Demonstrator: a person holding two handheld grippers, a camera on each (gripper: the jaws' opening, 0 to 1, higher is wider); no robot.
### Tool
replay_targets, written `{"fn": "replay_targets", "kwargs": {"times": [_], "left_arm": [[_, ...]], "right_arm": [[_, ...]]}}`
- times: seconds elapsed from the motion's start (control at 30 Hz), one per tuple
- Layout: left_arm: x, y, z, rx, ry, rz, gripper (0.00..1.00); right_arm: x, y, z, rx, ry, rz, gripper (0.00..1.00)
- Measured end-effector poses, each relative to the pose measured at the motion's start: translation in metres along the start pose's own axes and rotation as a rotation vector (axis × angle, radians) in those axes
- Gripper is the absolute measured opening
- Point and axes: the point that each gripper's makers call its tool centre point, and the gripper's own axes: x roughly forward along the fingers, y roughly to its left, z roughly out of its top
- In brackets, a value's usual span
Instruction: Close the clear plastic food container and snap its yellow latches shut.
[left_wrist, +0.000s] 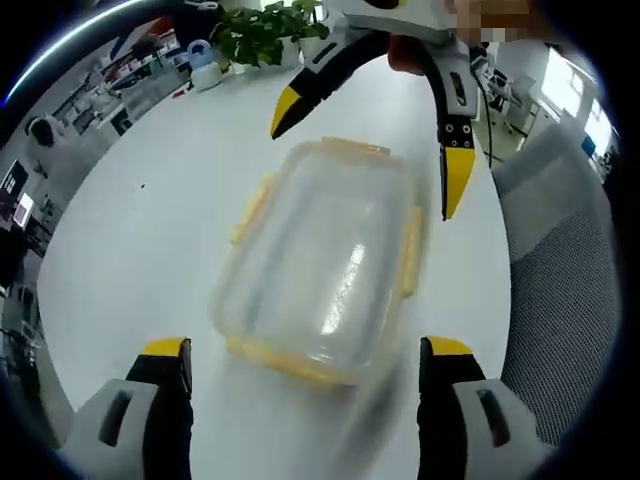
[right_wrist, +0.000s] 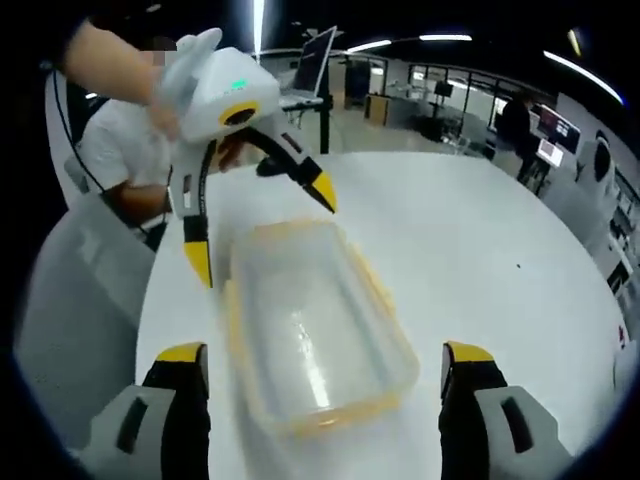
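The clear plastic food container (left_wrist: 320, 268) sits on the white table (left_wrist: 140, 230) between the two facing grippers, just ahead of the left gripper (left_wrist: 305, 352) and the right gripper (right_wrist: 325, 358), both with jaws spread wide and holding nothing. It looks light, stiff and slippery, likely to skate unless pressed at the rim by the yellow latches (left_wrist: 411, 252). Blur hides whether any latch is snapped.

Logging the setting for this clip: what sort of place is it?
Probably an open-plan office or lab: a large white table, desks with monitors behind, ceiling strip lights and a potted plant.
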Motion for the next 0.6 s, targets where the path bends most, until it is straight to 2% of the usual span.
{"fn": "replay_targets", "kwargs": {"times": [0.1, 0.6], "left_arm": [[-0.001, 0.000, -0.002, -0.016, -0.007, 0.002, 0.95], [-0.010, 0.002, -0.010, -0.106, -0.048, 0.019, 0.95]], "right_arm": [[-0.003, 0.000, 0.000, 0.037, -0.020, -0.010, 0.98], [-0.012, 0.003, -0.005, 0.090, -0.049, -0.046, 0.97]]}}
